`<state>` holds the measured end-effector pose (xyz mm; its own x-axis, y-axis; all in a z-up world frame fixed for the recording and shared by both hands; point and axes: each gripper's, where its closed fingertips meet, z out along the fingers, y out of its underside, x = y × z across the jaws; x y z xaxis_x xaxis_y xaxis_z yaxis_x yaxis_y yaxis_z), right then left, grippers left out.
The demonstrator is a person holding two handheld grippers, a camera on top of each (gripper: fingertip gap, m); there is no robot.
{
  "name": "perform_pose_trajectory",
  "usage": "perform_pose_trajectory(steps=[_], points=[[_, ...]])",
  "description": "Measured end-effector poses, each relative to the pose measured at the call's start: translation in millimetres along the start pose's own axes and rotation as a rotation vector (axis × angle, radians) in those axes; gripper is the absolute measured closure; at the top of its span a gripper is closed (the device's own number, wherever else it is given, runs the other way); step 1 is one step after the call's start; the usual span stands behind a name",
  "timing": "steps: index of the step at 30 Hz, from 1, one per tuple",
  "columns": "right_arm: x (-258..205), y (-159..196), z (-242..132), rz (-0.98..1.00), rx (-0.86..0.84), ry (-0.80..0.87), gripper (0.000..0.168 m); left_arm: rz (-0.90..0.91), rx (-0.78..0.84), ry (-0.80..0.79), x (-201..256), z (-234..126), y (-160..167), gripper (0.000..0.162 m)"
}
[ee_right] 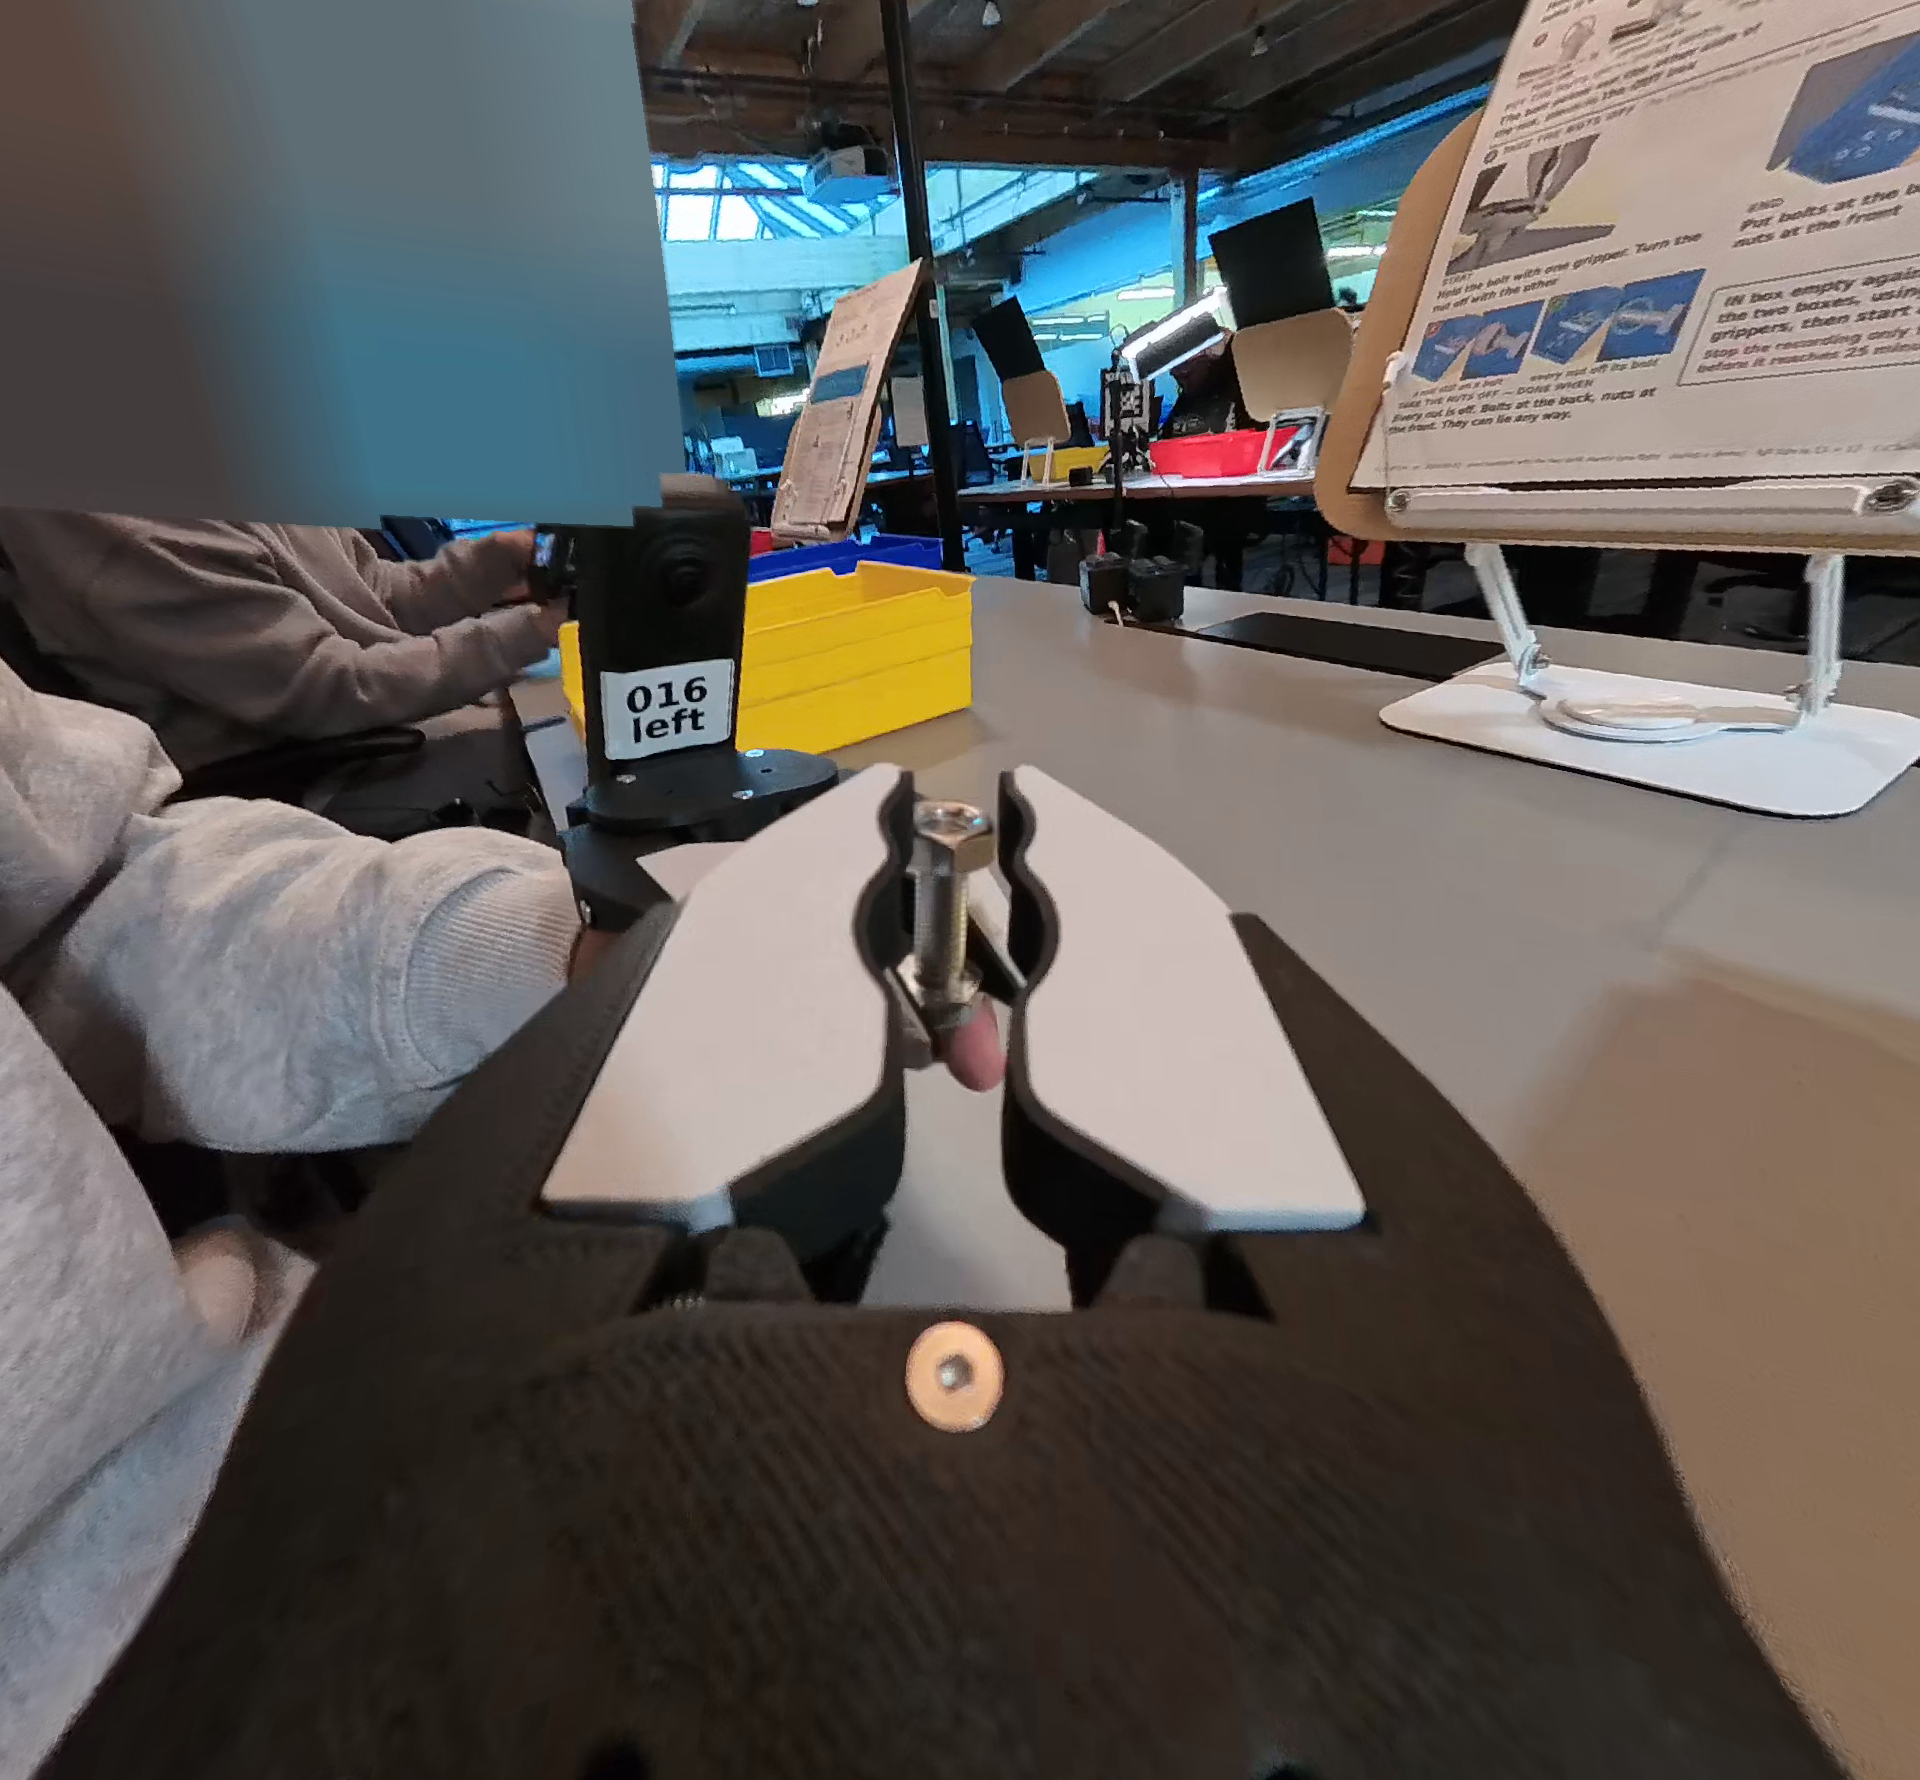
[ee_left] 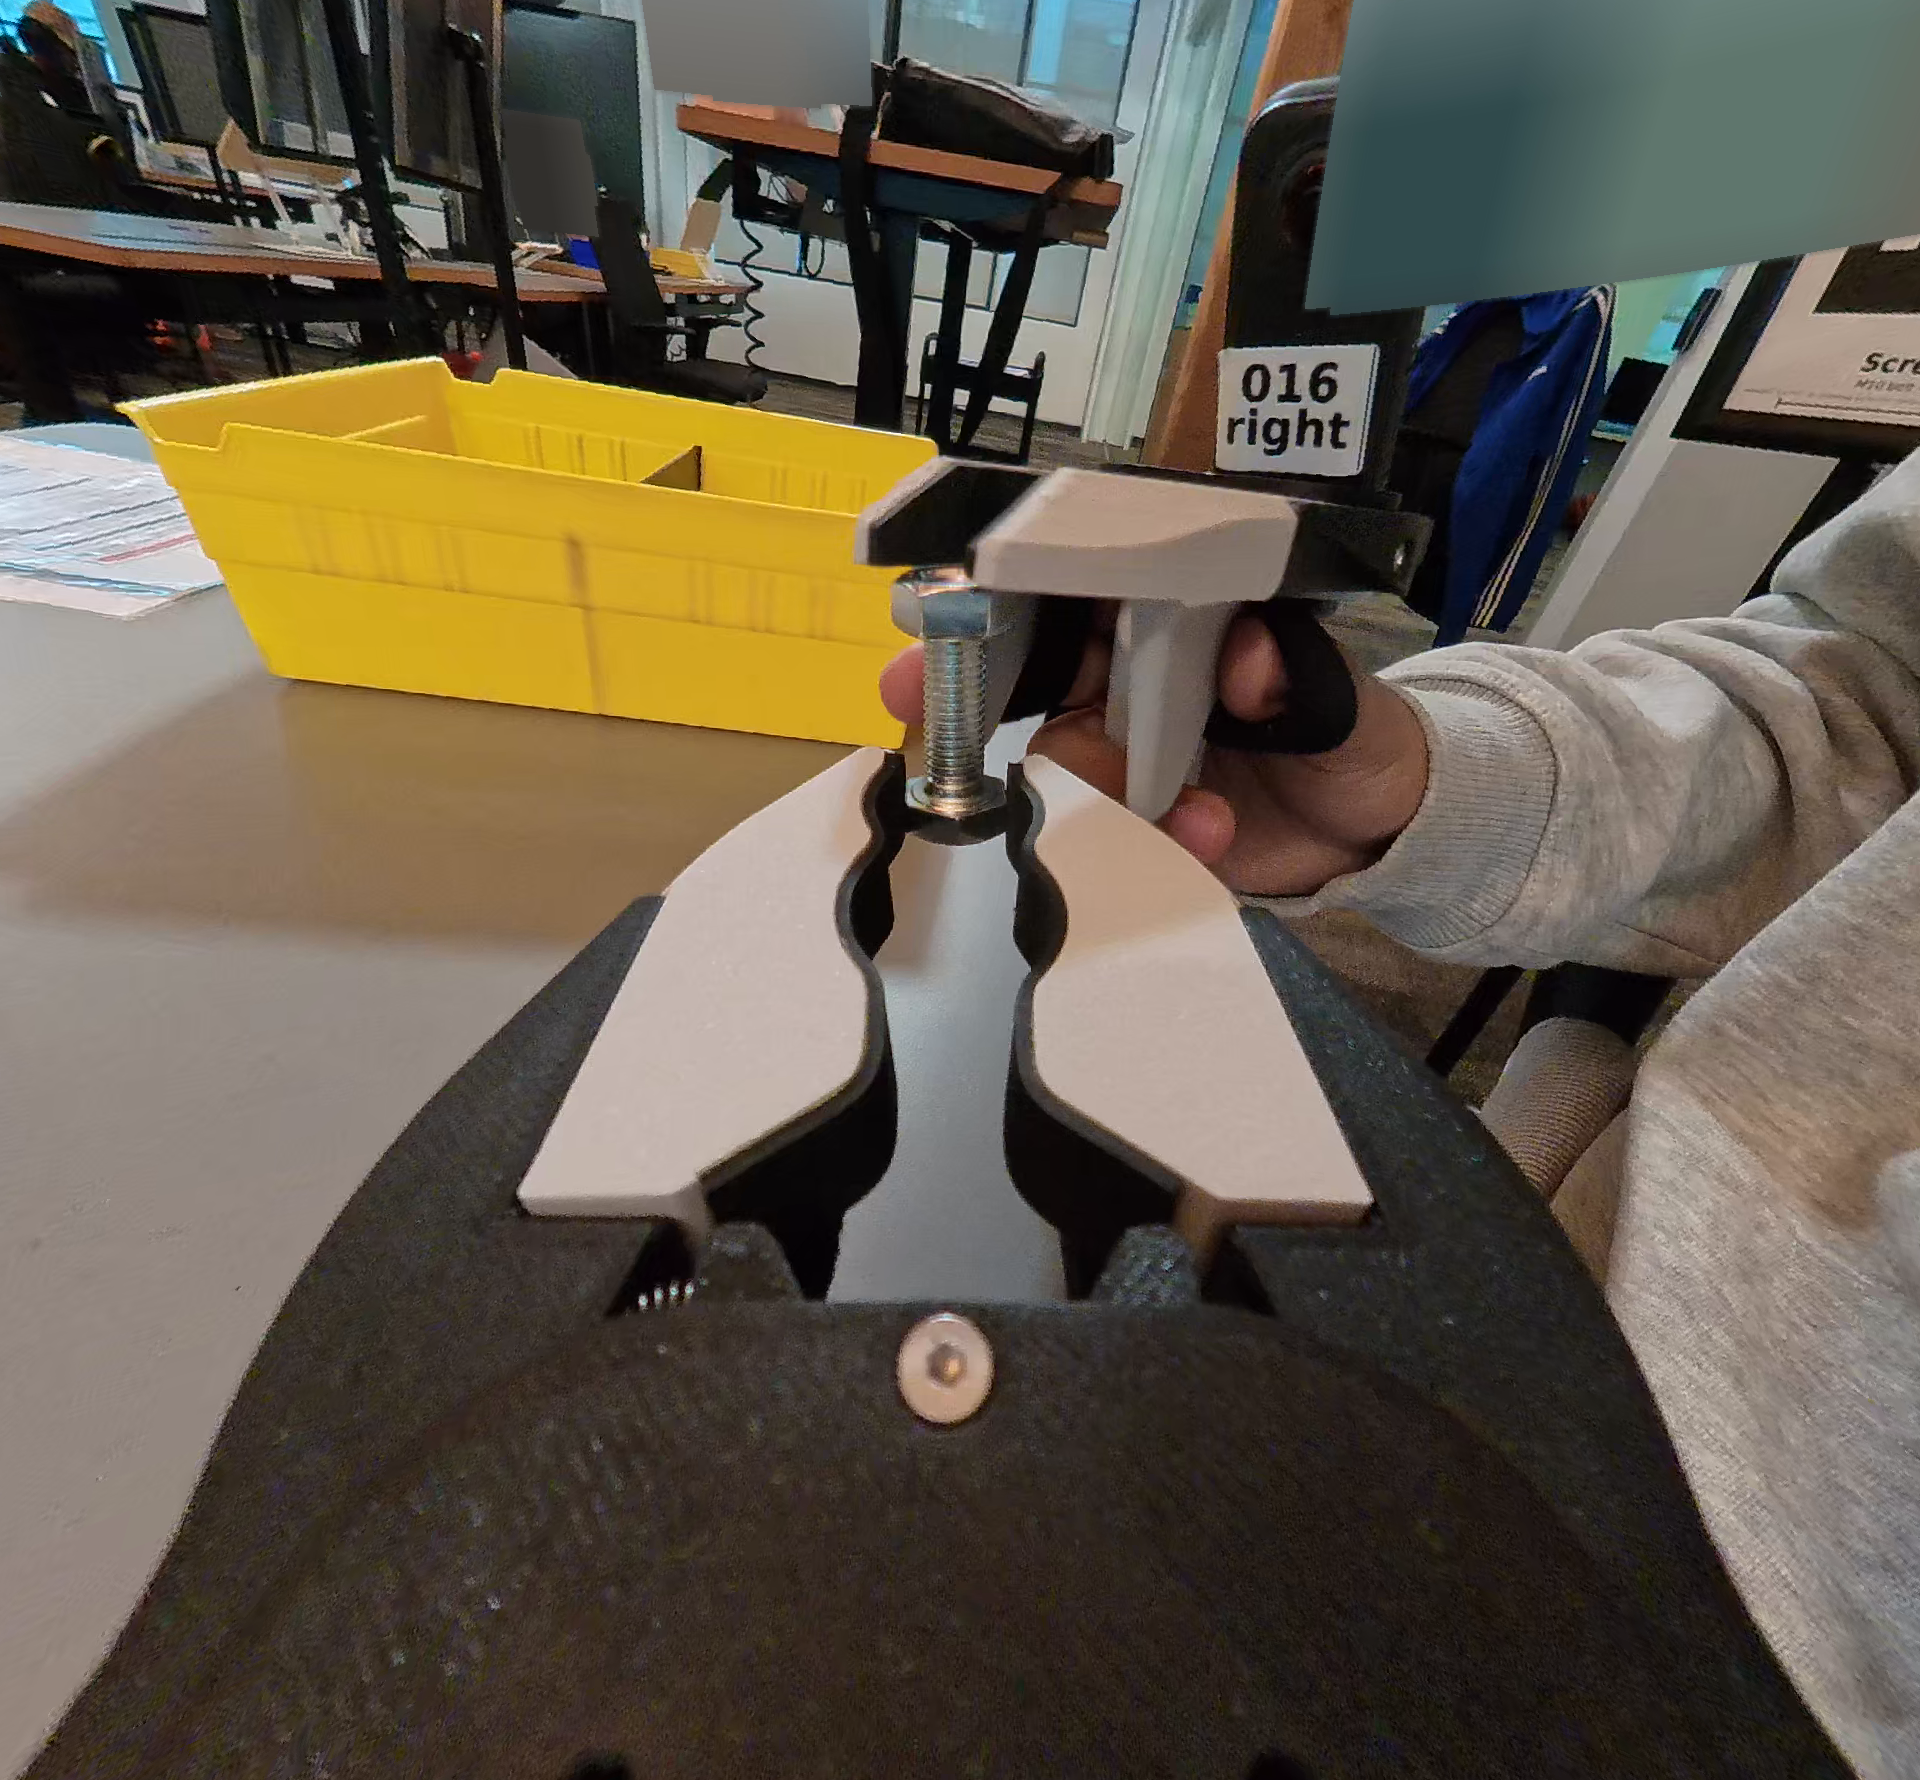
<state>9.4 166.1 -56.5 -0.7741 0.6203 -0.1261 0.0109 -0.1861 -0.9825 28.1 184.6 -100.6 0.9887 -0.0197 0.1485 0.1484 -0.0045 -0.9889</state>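
Left tool (ee_left: 954, 795) grips nut (ee_left: 953, 792); right tool (ee_right: 948, 831) perhaps clamps bolt (ee_right: 943, 899).

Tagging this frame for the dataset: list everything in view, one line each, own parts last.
silver hex-head steel bolt: 1, silver, upright between the two claws
silver hex nut: 1, silver, on the bolt's lower threads
yellow plastic divided bin: 1, yellow, on the table beyond the bolt
grey table top: 1, grey, under everything
white-based stand with an instruction sheet: 1, white and tan, right side of the table
left claw: 1, white and black, shut on the nut
right claw: 1, white and black, shut on the bolt head
person's hand in a grey sleeve: 1, holding the right claw's handle
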Motion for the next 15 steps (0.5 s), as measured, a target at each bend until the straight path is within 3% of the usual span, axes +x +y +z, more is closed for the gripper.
perform_pose_trajectory(steps=[7, 15], points=[[5.9, -2.8, -2.5, 0.069, 0.025, -0.002, 0.133, -0.022, 0.014, -0.003, -2.6, -1.6, -1.5, 0.143], [15.7, -0.2, -4.8, 0.059, 0.007, 0.056, 0.14, -0.003, 0.036, -0.033, -9.2, -5.7, -4.9, 0.143]])
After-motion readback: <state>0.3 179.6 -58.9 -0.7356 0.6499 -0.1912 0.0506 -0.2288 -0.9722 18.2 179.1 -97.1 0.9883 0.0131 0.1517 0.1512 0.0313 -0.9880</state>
